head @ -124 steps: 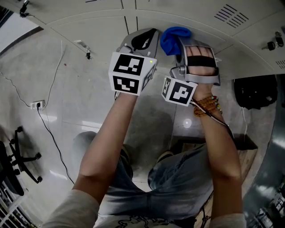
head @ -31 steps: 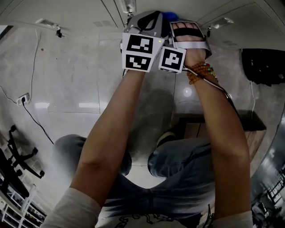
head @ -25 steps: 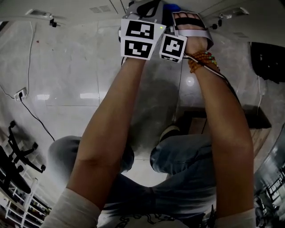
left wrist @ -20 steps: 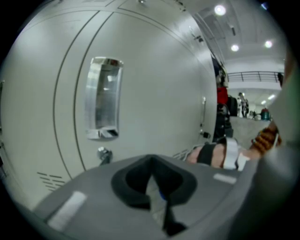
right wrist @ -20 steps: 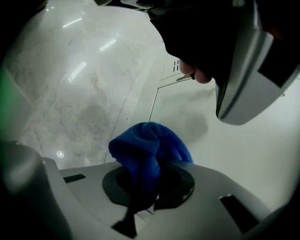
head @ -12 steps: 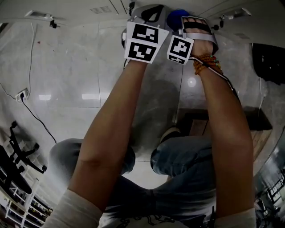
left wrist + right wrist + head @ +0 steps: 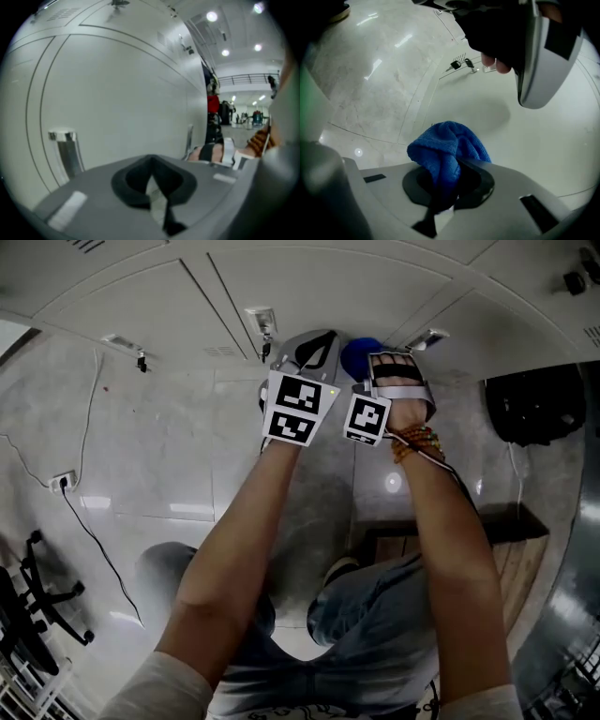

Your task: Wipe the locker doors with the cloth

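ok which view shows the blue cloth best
The right gripper view: the blue cloth fills the middle, bunched up and pinched in the right gripper. The head view shows only a small blue patch past that gripper. The left gripper view doesn't show it.

We have smooth door (image 7: 319, 282) ahead; one handle (image 7: 260, 321) juts beside the left gripper (image 7: 309, 341), another handle (image 7: 427, 337) beside the right gripper (image 7: 373, 357).

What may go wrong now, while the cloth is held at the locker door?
The cloth is bunched in the right gripper, so only a small part may touch the door. The left gripper sits close beside it; the two might bump. The keys hanging nearby could snag the cloth.
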`<state>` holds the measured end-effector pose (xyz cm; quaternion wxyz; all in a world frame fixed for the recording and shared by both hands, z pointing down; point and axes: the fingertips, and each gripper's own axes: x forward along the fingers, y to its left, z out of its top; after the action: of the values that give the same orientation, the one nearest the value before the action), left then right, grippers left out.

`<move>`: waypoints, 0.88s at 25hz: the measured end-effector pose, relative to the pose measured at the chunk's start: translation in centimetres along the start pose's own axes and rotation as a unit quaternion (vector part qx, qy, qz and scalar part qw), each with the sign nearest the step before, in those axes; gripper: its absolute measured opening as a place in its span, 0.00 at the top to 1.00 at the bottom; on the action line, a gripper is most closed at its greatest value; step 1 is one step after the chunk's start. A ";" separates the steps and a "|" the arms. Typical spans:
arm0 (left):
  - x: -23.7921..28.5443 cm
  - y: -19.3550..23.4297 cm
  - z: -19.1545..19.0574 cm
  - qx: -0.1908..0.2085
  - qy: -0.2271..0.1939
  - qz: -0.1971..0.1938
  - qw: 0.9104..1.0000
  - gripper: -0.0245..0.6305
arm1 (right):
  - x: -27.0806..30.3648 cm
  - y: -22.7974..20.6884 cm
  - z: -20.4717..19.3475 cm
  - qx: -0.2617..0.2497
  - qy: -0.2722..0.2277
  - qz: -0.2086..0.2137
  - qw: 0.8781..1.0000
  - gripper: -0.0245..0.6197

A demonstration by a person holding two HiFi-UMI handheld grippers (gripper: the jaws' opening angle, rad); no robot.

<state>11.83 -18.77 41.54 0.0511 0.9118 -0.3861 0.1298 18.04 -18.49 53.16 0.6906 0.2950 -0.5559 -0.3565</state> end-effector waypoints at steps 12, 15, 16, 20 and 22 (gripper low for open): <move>-6.3 0.6 12.9 0.010 -0.066 -0.008 0.998 0.96 | -12.2 -16.7 -1.6 0.039 -0.042 -0.098 0.994 0.89; -8.0 0.8 16.4 0.023 -0.090 -0.012 0.996 0.96 | -15.1 -21.2 -3.9 0.059 -0.028 -0.149 0.987 0.89; -8.7 0.8 17.2 0.026 -0.098 -0.014 0.995 0.96 | -15.8 -22.0 -4.4 0.070 -0.029 -0.154 0.985 0.89; -10.4 1.4 18.0 0.032 -0.105 -0.013 0.994 0.96 | -16.3 -22.2 -4.5 0.076 -0.025 -0.161 0.984 0.89; -11.0 1.6 17.8 0.034 -0.103 -0.011 0.994 0.96 | -17.0 -22.4 -4.2 0.109 -0.031 -0.173 0.978 0.89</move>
<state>6.80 -15.70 21.42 -0.0189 0.9257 -0.3747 0.0476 16.31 -17.29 24.82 0.5647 0.4490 -0.5529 -0.4169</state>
